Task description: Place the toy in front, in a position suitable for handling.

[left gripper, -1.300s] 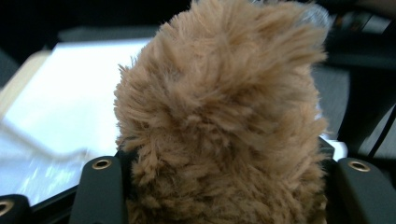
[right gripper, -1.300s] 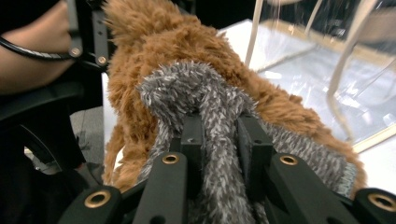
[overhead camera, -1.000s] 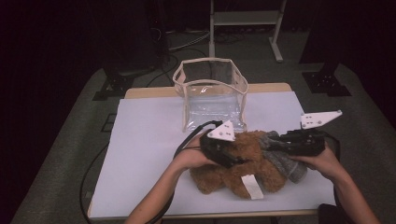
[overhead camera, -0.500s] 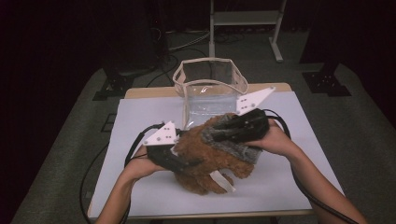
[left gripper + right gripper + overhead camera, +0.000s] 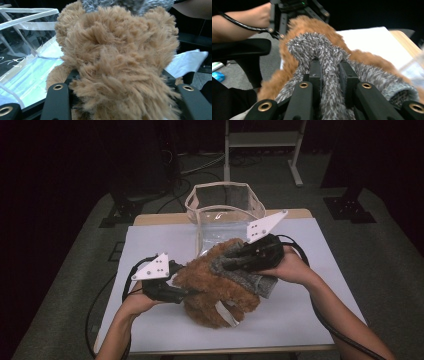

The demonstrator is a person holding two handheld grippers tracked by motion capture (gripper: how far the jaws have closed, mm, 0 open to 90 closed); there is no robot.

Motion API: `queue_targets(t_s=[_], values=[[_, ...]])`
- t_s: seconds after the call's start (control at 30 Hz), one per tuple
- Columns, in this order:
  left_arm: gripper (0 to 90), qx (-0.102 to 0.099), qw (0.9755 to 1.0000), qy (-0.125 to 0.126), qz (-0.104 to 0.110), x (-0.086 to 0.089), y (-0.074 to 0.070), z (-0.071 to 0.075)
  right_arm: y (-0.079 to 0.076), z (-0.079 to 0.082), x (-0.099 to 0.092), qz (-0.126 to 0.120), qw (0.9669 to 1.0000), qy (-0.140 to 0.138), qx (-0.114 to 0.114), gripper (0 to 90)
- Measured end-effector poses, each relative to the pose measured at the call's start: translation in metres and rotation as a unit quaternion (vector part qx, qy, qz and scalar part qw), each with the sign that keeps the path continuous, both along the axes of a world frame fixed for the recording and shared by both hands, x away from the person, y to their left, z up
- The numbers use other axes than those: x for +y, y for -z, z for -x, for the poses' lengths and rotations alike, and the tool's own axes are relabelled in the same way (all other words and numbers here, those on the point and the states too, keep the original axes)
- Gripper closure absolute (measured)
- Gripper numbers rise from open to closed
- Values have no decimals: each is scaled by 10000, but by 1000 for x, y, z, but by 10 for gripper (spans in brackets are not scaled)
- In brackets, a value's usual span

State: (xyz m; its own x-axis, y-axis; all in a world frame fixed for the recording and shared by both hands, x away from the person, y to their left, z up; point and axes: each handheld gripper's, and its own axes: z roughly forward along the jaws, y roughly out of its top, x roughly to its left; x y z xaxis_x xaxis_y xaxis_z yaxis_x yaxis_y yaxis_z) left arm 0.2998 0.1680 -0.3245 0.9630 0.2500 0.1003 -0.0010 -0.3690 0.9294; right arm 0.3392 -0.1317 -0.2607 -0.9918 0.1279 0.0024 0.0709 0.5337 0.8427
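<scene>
Gripping one plush bear (image 5: 216, 287): two tongs (image 5: 192, 292).

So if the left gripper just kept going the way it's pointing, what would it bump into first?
The brown plush toy: the left gripper already has it between its jaws. Beyond it probably comes the grey knit part.

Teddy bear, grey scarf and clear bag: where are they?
Teddy bear (image 5: 215, 285), high view, on its brown furry body.
Grey scarf (image 5: 317, 47), right gripper view, on the bunched fold.
Clear bag (image 5: 225, 195), high view, on its back wall.
</scene>
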Motion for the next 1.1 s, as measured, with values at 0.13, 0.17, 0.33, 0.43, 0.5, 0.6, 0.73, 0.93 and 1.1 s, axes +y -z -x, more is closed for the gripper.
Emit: queue_targets(t_s=[0.13,0.17,0.33,0.43,0.5,0.6,0.73,0.93,1.1], values=[[401,11,10000,57,-8,-5,-1,-1,-10,-2,-10,-115,9997,179,-70,746],[400,13,10000,80,-4,-7,-1,-1,-13,-2,-8,-135,9997,179,-122,746],[397,-59,9998,133,-107,-12,-3,0,-15,-1,13,-15,9997,59,-221,746],[396,-12,10000,26,-57,-9,-2,-2,-7,-3,15,-53,9999,17,-116,746],[392,41,10000,-41,-7,-7,-1,-5,-1,-4,9,-121,9999,-13,5,746],[392,71,10000,17,13,-8,-1,-5,3,-5,1,-152,9998,13,100,746],[391,42,9999,126,-45,-12,-3,-4,-2,-7,-4,-120,9998,176,-9,746],[391,35,9997,207,-77,-14,-3,-4,-5,-13,-10,-89,9993,365,-51,747],[388,98,9998,133,-71,-17,-4,-8,-2,-9,-11,-89,9996,279,16,747]])
